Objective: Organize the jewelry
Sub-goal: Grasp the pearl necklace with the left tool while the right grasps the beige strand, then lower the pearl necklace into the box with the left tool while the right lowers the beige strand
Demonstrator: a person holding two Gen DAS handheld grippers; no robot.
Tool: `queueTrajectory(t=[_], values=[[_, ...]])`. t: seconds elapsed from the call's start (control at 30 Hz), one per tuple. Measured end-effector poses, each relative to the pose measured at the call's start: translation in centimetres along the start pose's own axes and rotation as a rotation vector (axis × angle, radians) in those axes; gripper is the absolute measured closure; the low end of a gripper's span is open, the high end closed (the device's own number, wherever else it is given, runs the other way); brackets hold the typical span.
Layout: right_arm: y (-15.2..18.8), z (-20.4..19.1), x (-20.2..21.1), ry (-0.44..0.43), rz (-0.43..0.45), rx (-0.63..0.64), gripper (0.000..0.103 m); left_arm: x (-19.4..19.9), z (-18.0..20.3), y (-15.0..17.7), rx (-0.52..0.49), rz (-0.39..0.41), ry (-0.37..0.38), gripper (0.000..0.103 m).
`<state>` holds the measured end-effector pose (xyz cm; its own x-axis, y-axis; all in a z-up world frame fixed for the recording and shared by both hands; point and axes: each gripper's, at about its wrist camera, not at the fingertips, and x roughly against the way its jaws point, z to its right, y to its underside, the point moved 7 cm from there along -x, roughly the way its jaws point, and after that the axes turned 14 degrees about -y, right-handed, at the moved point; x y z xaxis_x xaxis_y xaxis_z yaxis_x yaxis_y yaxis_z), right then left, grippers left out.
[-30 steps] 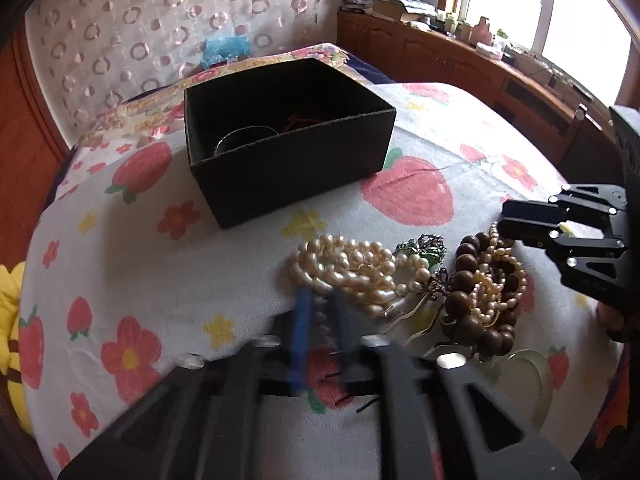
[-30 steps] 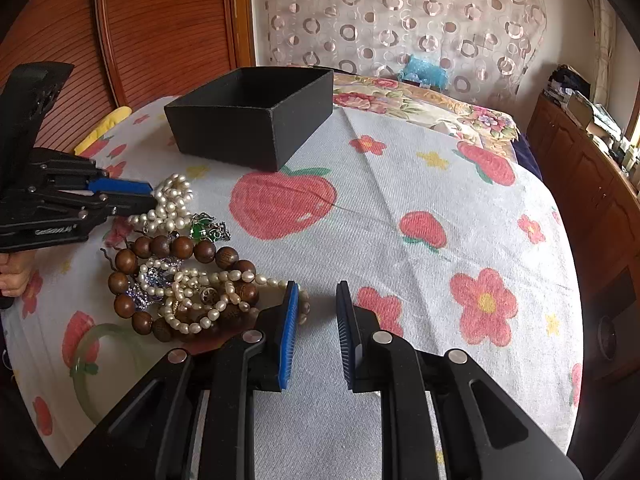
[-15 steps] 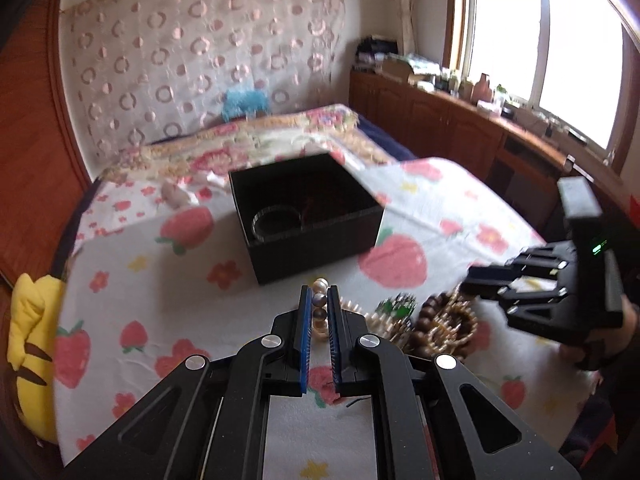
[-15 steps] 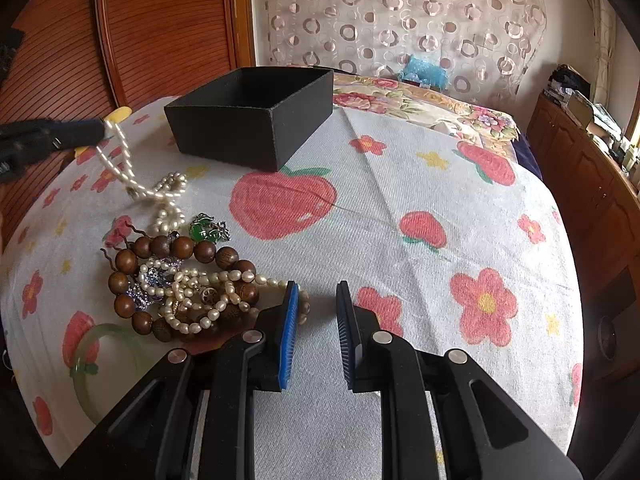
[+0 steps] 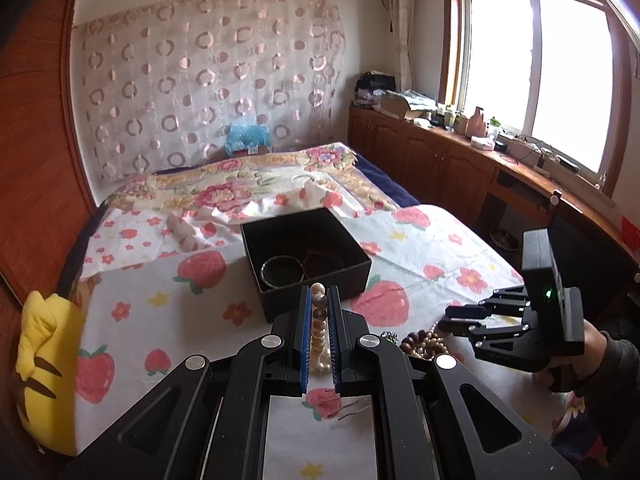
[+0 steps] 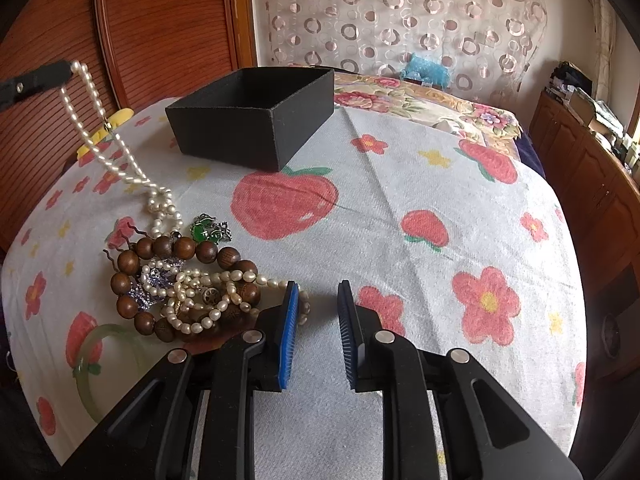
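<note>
Since a second ago the left gripper [image 5: 320, 334] has risen off the cloth [image 6: 400, 216], and the pearl strand [image 6: 100, 140] clamped between its blue pads now hangs in a long loop, its lower end still lying at the pile [image 6: 188, 284]. Left jaws are closed on the pearls; from its own camera a short column of beads shows pinched between the pads, but not the dangling loop. That loop shows only in the right view, where the left fingertip [image 6: 44, 76] enters at the upper left edge with the strand drooping down to the cloth.

Right gripper [image 6: 318, 328] hovers in the same place, just beside the pile, jaws a little apart with nothing between them; its left pad sits next to a trailing pearl string.

From the left view the box [image 5: 306, 258] is seen from above: a dark bangle [image 5: 281, 271] and a thin brown ring lie inside. From the right view only the box's outer walls and rim show, its contents hidden.

In the pile are brown wooden beads [image 6: 164, 248], small pearls, a green pendant [image 6: 208, 230] and, at its near left, a pale green bangle [image 6: 100, 364]. In the left view most of the pile is hidden behind the grippers.
</note>
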<state>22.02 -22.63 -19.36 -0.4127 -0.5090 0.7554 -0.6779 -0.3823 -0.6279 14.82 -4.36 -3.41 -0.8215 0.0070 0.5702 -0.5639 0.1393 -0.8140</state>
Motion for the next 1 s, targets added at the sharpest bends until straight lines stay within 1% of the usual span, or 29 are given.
queueTrajectory(t=[0.07, 0.13, 0.17, 0.27, 0.4, 0.6, 0.73, 1.0], values=[[0.0, -0.2, 0.0, 0.008, -0.003, 0.008, 0.082, 0.3, -0.2, -0.3, -0.003, 0.010, -0.003, 0.096], [0.0, -0.4, 0.0, 0.006, -0.009, 0.018, 0.096, 0.5, -0.4, -0.4, -0.004, 0.016, -0.005, 0.096], [0.0, -0.6, -0.1, -0.003, -0.015, 0.019, 0.097, 0.6, -0.5, -0.5, -0.004, 0.018, -0.006, 0.096], [0.0, -0.7, 0.1, 0.019, -0.021, 0.028, 0.098, 0.6, -0.6, -0.5, -0.004, 0.020, -0.008, 0.096], [-1.1, -1.2, 1.7, 0.017, 0.024, 0.039, 0.098, 0.7, -1.1, -1.2, 0.001, 0.032, -0.011, 0.096], [-4.8, -3.6, 5.6, 0.012, 0.124, 0.096, 0.098, 1.0, -1.8, -2.3, 0.001, 0.052, -0.025, 0.096], [-7.1, -4.7, 7.4, -0.018, 0.156, 0.124, 0.098, 1.4, -2.5, -3.0, 0.010, 0.063, -0.030, 0.096], [-11.0, -5.7, 10.2, -0.011, 0.221, 0.165, 0.098, 1.8, -3.3, -4.2, 0.020, 0.079, -0.040, 0.096]])
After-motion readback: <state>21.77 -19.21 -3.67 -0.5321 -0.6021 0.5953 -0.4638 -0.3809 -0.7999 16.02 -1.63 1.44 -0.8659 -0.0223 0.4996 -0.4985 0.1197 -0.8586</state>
